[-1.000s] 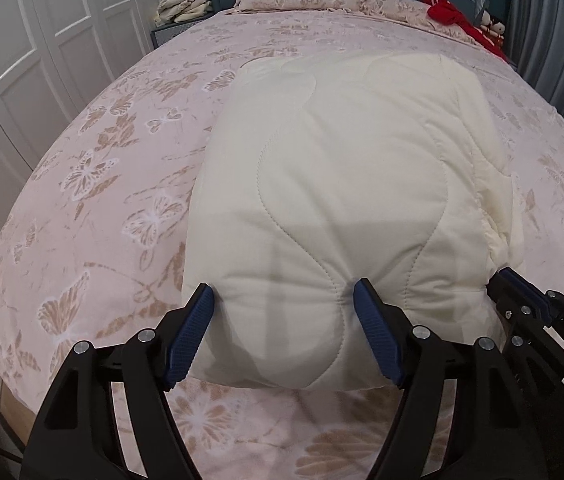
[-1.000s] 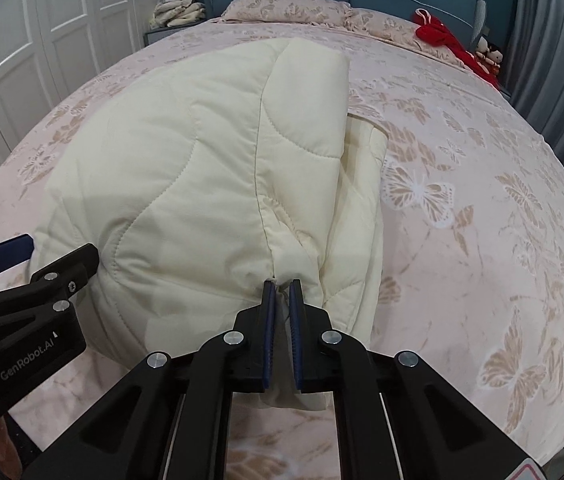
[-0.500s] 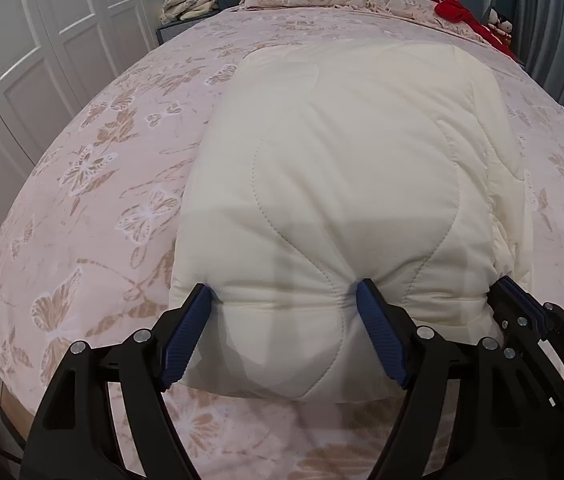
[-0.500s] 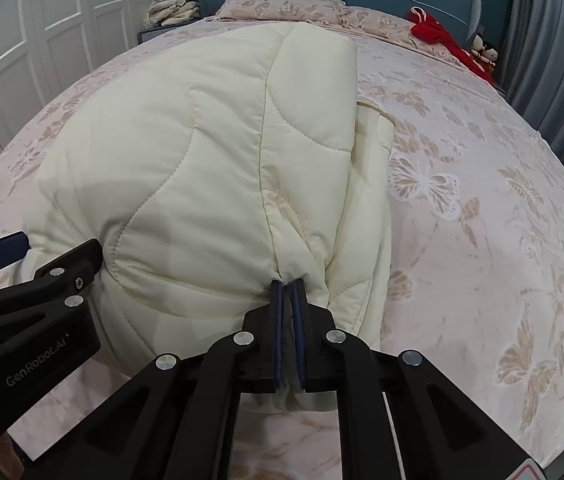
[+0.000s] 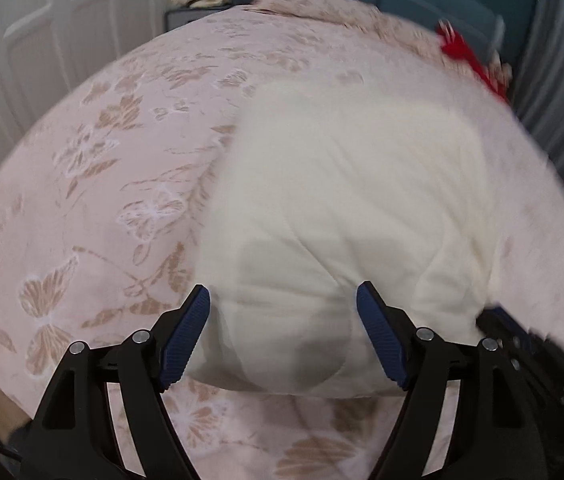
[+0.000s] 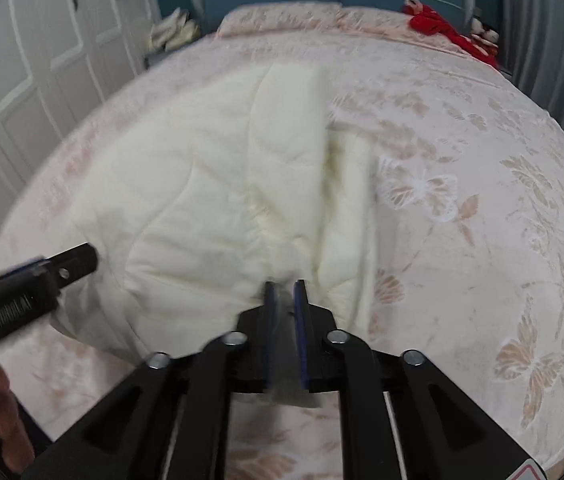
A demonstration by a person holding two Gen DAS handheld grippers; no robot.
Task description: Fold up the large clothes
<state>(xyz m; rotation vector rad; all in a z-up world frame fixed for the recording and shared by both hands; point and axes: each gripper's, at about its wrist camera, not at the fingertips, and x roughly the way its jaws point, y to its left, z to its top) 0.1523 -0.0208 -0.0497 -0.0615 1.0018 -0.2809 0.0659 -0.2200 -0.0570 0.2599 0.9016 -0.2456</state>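
Cream quilted garment lies folded near the bed's foot edge. Left tool spread wide over it; right tool opening, fabric between the jaws.

A bed carried everything, its pink cover printed with tan and white butterflies. A folded cream quilted garment lay directly on it, left of centre in the right wrist view. Matching pillows sat at the top of the frame, and a red item (too blurred to identify) lay at the upper right.
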